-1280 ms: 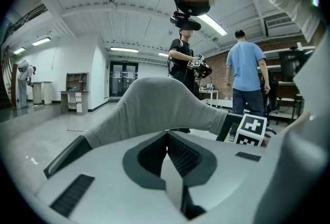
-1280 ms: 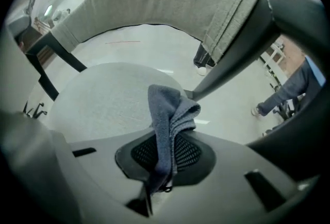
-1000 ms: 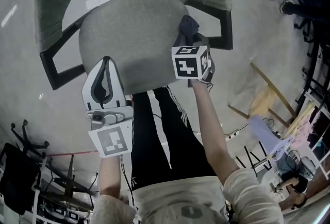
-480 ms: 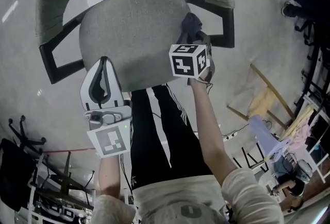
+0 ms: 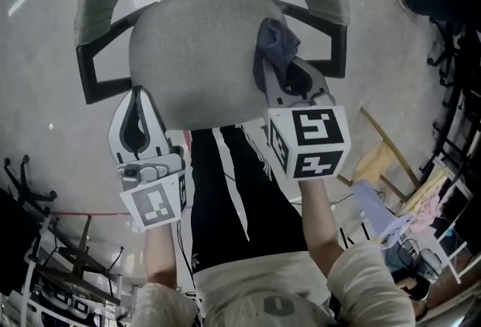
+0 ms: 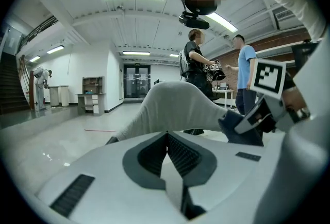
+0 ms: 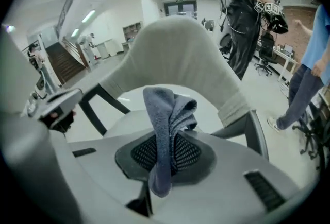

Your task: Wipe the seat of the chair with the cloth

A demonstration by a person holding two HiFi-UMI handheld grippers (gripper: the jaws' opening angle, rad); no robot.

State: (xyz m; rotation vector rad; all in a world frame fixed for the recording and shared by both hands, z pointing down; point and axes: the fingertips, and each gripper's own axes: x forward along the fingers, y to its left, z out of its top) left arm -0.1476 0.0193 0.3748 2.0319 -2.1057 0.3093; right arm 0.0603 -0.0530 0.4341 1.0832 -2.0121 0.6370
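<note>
Cloth (image 7: 167, 115) half hidden in right gripper (image 7: 157, 164) jaws, at seat (image 5: 195, 55) edge

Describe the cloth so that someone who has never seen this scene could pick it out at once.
Start at the round grey chair seat in the middle of the head view. At its right edge, the right gripper is shut on the cloth. It is the only crumpled, blue-grey thing there, darker than the pale seat beside it.
</note>
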